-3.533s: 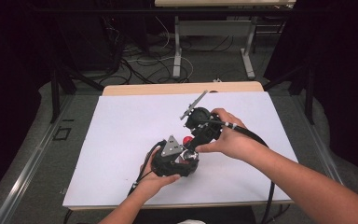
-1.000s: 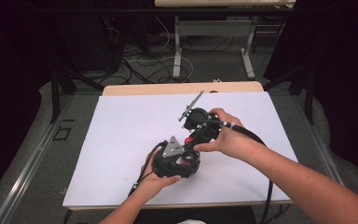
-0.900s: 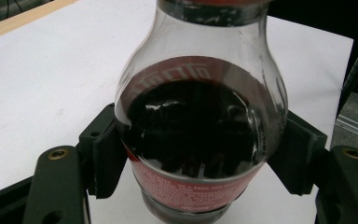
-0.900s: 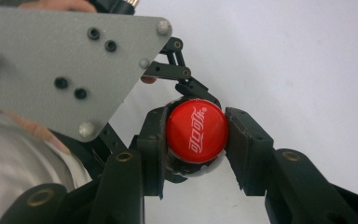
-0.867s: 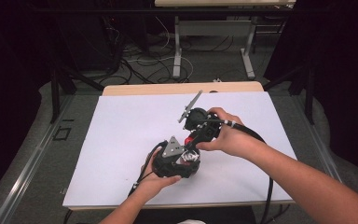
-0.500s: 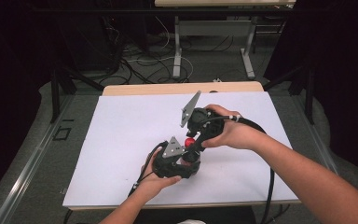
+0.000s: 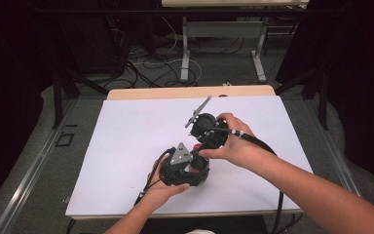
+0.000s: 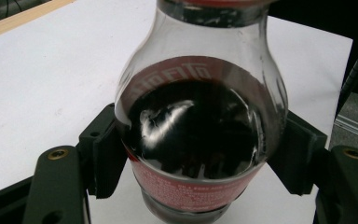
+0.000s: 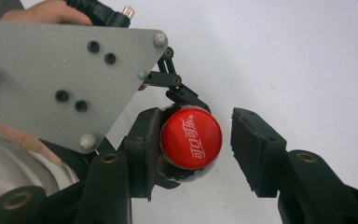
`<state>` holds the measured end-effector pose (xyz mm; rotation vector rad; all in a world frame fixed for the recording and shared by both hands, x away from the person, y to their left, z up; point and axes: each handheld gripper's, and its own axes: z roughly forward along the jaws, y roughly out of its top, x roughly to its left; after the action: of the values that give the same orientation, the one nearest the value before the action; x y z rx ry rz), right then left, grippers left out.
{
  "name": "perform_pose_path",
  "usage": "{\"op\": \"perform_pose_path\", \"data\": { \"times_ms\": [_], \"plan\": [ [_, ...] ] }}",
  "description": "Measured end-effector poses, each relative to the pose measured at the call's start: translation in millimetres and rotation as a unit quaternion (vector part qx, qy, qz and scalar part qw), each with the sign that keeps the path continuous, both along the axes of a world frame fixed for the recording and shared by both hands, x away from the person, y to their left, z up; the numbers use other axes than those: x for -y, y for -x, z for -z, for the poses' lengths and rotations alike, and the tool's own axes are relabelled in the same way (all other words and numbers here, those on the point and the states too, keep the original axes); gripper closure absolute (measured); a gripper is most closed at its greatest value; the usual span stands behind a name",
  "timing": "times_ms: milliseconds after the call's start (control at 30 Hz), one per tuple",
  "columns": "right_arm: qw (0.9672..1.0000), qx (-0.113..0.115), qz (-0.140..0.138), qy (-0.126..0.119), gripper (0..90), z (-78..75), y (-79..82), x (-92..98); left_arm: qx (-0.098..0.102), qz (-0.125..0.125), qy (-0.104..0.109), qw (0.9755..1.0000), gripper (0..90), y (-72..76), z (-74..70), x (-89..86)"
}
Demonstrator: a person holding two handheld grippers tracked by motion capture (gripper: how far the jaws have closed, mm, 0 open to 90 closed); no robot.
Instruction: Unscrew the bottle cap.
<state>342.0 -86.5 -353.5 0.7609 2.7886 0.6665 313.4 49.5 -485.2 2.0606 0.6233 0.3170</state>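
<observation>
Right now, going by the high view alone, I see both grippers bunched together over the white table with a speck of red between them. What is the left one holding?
Observer: The left gripper view shows the left gripper shut on a small clear bottle of dark liquid with a red label; the pads press on the two sides of its bulging body.
Operator: And the red speck?
Observer: It is the bottle's red cap, seen from above in the right gripper view, with white lettering on it.
Operator: Has the right one got hold of it?
Observer: Not yet. The right gripper has just been closing with the cap between its jaws; one pad meets the cap's side, the other pad stands apart from it.
</observation>
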Motion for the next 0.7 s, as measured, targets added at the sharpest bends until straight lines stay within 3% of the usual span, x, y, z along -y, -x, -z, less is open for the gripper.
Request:
{"op": "perform_pose_path", "data": {
  "times_ms": [67, 133, 267, 400, 433, 500, 567, 633, 700],
  "plan": [
    [0.9998, -0.015, 0.008, -0.004, 58.4, 0.7, -0.9, -0.5, -0.01, 0.005, -0.003, 0.9999, 30.1, 0.1, -0.9, -0.9],
    [0.9997, -0.023, 0.005, -0.004, 60.6, 1.3, -2.3, -0.6, -0.004, 0.001, -0.001, 1.0, 30.1, 0.2, 0.2, -0.2],
    [0.9977, -0.026, -0.062, 0.006, 61.0, 0.6, -8.8, 0.2, -0.01, 0.007, -0.004, 0.9999, 30.1, 0.9, -0.3, -0.2],
    [0.9891, -0.032, -0.142, 0.022, 61.2, -1.4, -15.5, 2.3, -0.003, 0.01, -0.001, 0.9999, 30.1, 1.8, 0.2, 1.3],
    [0.9848, -0.028, -0.17, 0.023, 61.3, -1.6, -16.8, 2.7, 0.0, 0.012, -0.001, 0.9999, 30.1, 1.4, -0.1, 1.3],
    [0.9818, -0.03, -0.186, 0.022, 61.3, -2.2, -18.9, 4.4, 0.0, 0.012, 0.001, 0.9999, 30.1, 1.6, -0.4, 1.6],
    [0.9759, -0.021, -0.216, 0.022, 61.3, -2.4, -19.7, 5.0, 0.002, 0.011, -0.002, 0.9999, 30.1, 1.9, -0.8, 1.6],
    [0.976, -0.024, -0.215, 0.022, 61.3, -2.7, -20.0, 5.8, 0.002, 0.012, 0.0, 0.9999, 30.2, 1.8, -0.7, 1.8],
    [0.974, -0.019, -0.225, 0.024, 61.2, -2.3, -20.0, 5.6, 0.0, 0.012, -0.003, 0.9999, 30.1, 2.1, -0.2, 2.3]
  ]
}}
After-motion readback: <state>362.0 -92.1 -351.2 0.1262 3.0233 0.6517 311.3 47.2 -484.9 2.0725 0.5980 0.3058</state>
